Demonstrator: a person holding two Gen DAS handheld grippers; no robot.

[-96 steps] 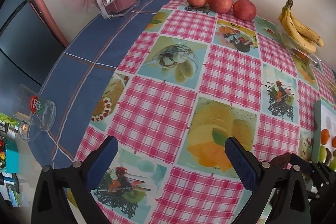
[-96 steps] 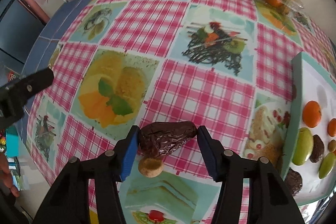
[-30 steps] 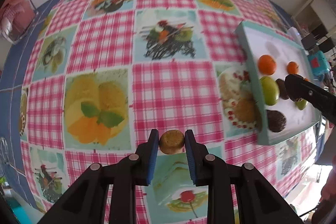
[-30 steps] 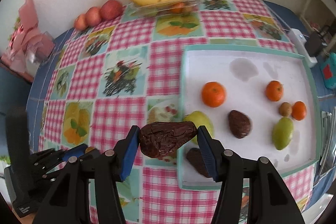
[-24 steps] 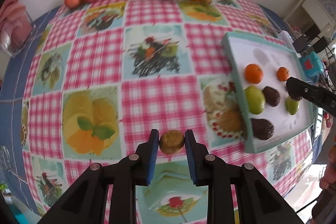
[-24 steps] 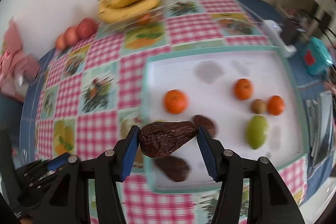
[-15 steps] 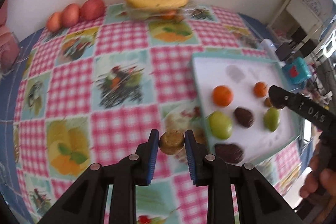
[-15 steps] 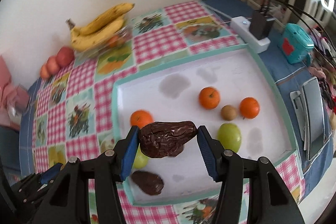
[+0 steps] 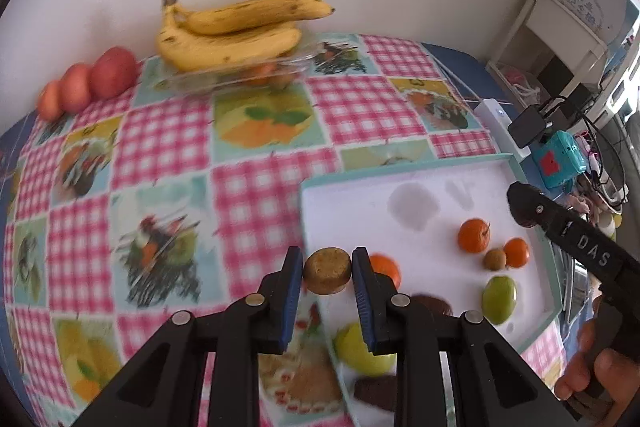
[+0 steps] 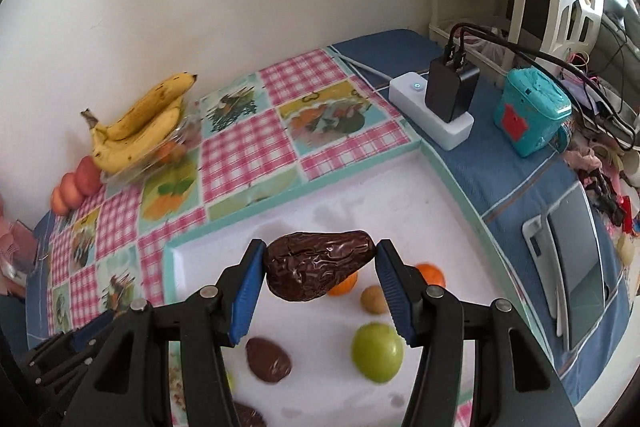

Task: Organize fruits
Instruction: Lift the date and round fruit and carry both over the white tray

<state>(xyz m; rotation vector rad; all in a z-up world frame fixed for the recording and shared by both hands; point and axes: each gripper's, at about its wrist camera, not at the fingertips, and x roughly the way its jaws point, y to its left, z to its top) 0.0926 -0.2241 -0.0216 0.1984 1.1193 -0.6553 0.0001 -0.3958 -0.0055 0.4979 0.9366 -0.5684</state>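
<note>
**Both tools loaded above the tray**

Our left tool (image 9: 327,271) is clamped narrow on a small round brown fruit (image 9: 327,270), held above the near-left rim of the white tray (image 9: 408,171). Our right tool (image 10: 320,271) grips a wrinkled dark date (image 10: 316,265) over the tray, with a green fruit (image 10: 377,351) at 5 o'clock and a tangerine (image 10: 431,275) at 3 o'clock.
</note>
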